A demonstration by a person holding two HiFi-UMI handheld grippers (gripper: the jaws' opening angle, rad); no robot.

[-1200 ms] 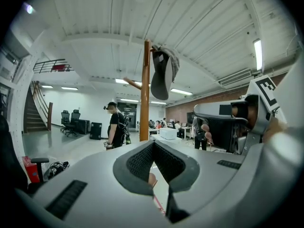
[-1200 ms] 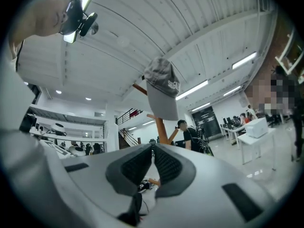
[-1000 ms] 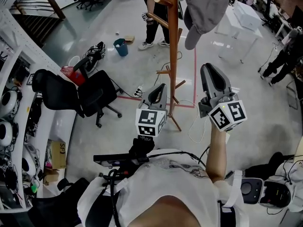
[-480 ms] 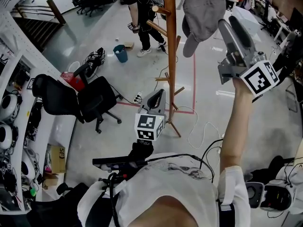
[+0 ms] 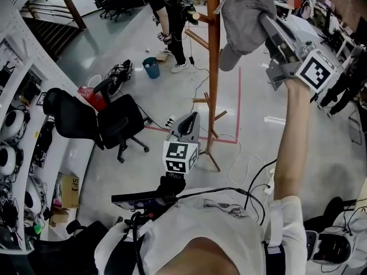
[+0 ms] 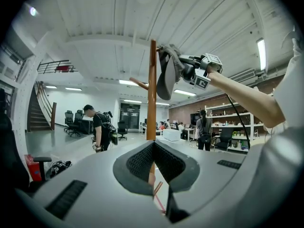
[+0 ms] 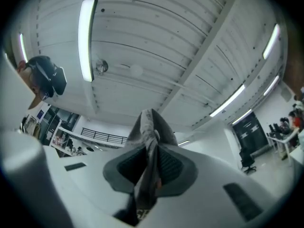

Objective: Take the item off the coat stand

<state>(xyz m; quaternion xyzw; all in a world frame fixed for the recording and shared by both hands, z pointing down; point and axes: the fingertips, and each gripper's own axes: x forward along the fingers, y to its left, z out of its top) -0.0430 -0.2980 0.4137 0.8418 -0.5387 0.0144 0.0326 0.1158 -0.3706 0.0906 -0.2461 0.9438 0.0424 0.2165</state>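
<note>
Wooden coat stand (image 5: 213, 67) upright on the floor (image 5: 103, 56), pole running top to bottom of the head view. High up, just right of the pole, the grey cap (image 5: 243, 10): hanging, long axis close to vertical, crown uppermost, brim pointing down and a little toward the pole. Right tongs (image 5: 266, 19) held high on an outstretched arm (image 5: 292, 142), tilted upward, reaching the cap from its right side; just been closing, now narrow, with a fold of the grey fabric pinched between the pads (image 7: 171, 165). Left tongs (image 5: 190, 123) low and level, well below the cap, aimed at the pole, tips together on nothing. Right hand by far the nearer, so most likely the lifting hand. Probable next move: up first, then away to the right, clear of the pole; some risk of snagging with a sideways tug alone. Exact point of hanging hidden by the fabric.
</note>
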